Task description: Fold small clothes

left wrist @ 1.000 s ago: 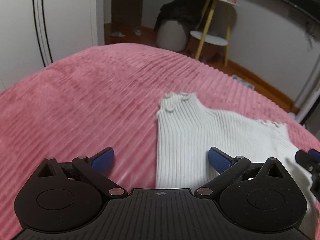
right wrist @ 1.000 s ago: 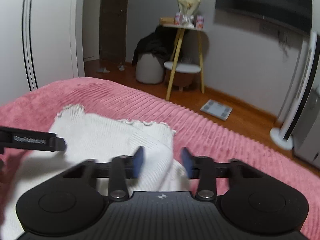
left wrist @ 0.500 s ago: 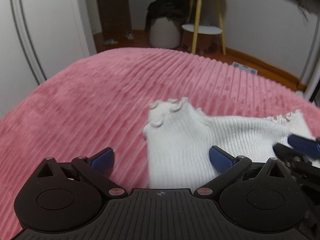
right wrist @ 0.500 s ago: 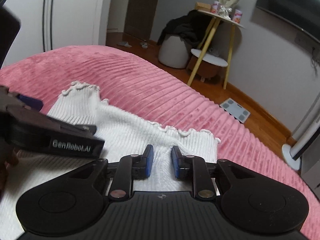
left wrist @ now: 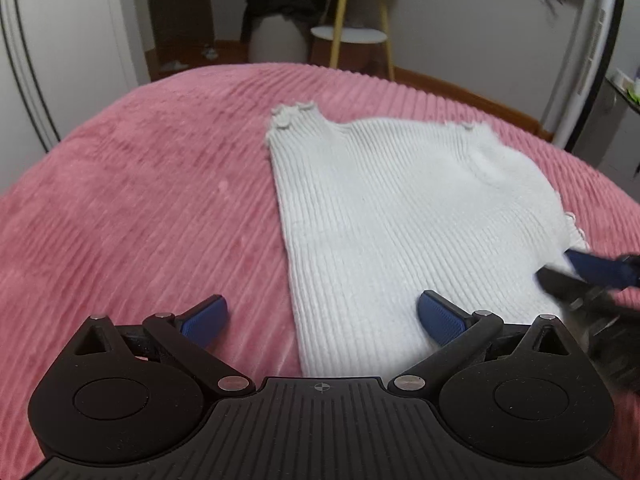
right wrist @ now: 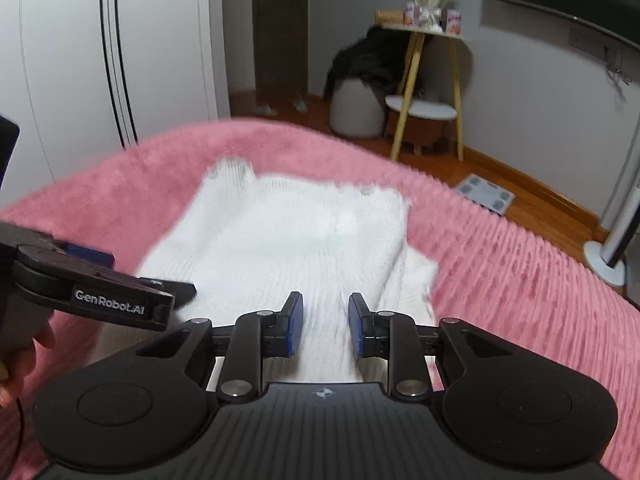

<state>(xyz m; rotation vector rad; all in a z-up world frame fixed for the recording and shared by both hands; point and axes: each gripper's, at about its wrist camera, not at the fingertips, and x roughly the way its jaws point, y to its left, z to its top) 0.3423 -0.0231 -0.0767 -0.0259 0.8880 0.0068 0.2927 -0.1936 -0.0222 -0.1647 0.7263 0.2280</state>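
A: White ribbed knit top (left wrist: 400, 216) lying flat on the pink corduroy bedspread (left wrist: 140, 200), ruffled neck turned toward the yellow-legged side table (right wrist: 424, 92). One side seems already folded in, judging from the doubled edge on the right.

B: And the grippers?

A: Left gripper (left wrist: 320, 312) spread wide, one blue pad over the bedspread, the other over the top's near left part; nothing between them. Right gripper (right wrist: 325, 328) narrow, just reopened a little after closing, with only loose knit lying under the gap, not pinched as far as can be seen.

B: So, which step?

A: Probably between folds: both hovering at the near hem, away from the side table.

B: Next move?

A: Likely lowering onto the hem corners, pinching both layers, then carrying them toward the neck. Soft knit, so could slip or bunch.
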